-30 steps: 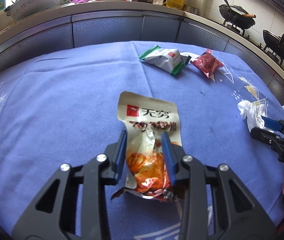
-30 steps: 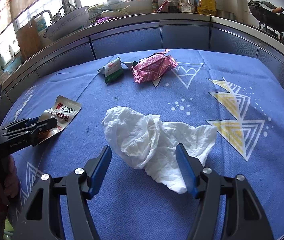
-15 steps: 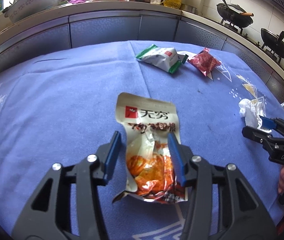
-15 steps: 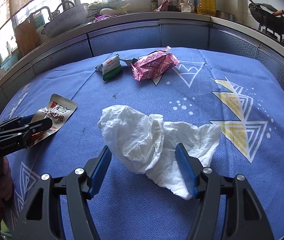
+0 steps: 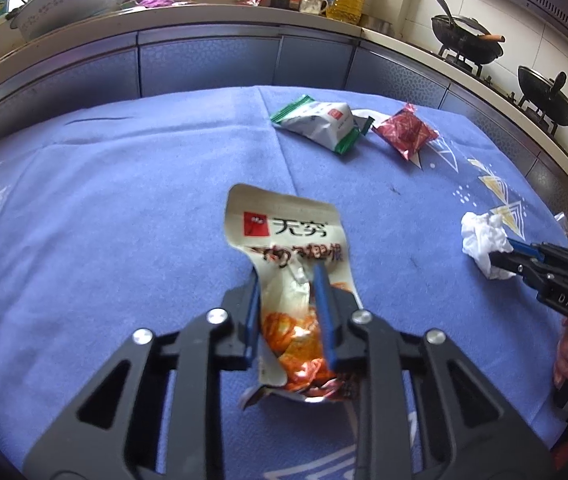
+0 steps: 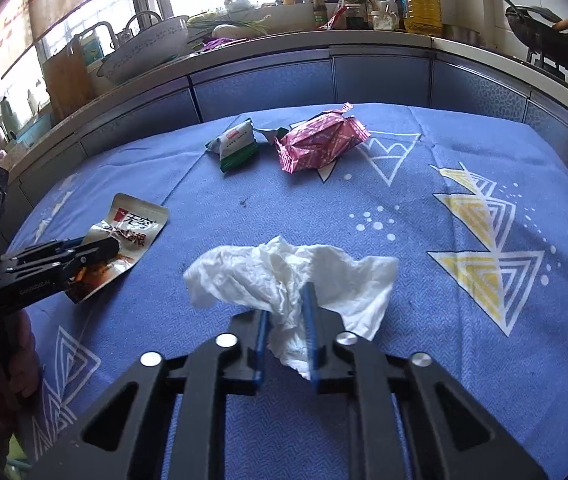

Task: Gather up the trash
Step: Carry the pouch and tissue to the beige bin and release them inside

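My left gripper is shut on an orange and white snack wrapper lying on the blue tablecloth; it also shows in the right wrist view. My right gripper is shut on a crumpled white tissue, which shows at the right in the left wrist view. A green and white packet and a red foil wrapper lie side by side at the far side of the table; they also show in the right wrist view, the packet left of the wrapper.
The blue tablecloth with yellow triangles covers the table. Behind it runs a kitchen counter with a basin, bottles and an oil jug. Woks sit on a stove at the right.
Both grippers have closed: the left onto the snack wrapper, the right onto the tissue, which is now bunched between the fingers.
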The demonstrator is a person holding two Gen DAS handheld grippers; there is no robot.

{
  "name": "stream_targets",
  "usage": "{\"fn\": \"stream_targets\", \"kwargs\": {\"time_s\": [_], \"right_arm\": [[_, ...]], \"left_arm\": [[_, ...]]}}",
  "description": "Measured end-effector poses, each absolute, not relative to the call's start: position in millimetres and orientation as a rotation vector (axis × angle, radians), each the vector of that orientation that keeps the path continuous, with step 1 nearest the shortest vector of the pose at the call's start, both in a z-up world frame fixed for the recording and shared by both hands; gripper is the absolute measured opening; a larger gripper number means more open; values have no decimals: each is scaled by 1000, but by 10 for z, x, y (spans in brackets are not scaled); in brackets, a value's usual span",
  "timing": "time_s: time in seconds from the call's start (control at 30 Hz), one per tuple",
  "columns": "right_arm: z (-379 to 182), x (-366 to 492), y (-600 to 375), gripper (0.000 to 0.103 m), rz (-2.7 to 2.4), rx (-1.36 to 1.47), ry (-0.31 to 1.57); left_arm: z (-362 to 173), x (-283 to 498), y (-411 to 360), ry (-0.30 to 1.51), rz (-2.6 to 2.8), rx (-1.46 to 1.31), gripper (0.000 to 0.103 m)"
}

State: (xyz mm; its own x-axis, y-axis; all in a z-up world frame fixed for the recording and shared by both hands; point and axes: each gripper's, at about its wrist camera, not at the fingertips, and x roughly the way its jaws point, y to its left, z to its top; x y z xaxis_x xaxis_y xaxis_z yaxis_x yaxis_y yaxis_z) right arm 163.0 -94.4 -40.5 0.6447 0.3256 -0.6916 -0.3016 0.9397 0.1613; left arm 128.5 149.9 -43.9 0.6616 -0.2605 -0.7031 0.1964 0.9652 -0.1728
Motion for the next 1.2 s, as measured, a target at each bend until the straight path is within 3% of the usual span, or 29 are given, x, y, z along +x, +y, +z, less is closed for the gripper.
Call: {"fn": "stream_targets", "kwargs": {"time_s": [0.4,1.2], "right_arm": [[-255,1434,-1161,9,445,227,802],[-136,1038,-2253,9,349,442,699]], "left_arm": [[-394,1133,1425,792,-309,-139,17],[111,1071,-108,786,-415,55,17]]}}
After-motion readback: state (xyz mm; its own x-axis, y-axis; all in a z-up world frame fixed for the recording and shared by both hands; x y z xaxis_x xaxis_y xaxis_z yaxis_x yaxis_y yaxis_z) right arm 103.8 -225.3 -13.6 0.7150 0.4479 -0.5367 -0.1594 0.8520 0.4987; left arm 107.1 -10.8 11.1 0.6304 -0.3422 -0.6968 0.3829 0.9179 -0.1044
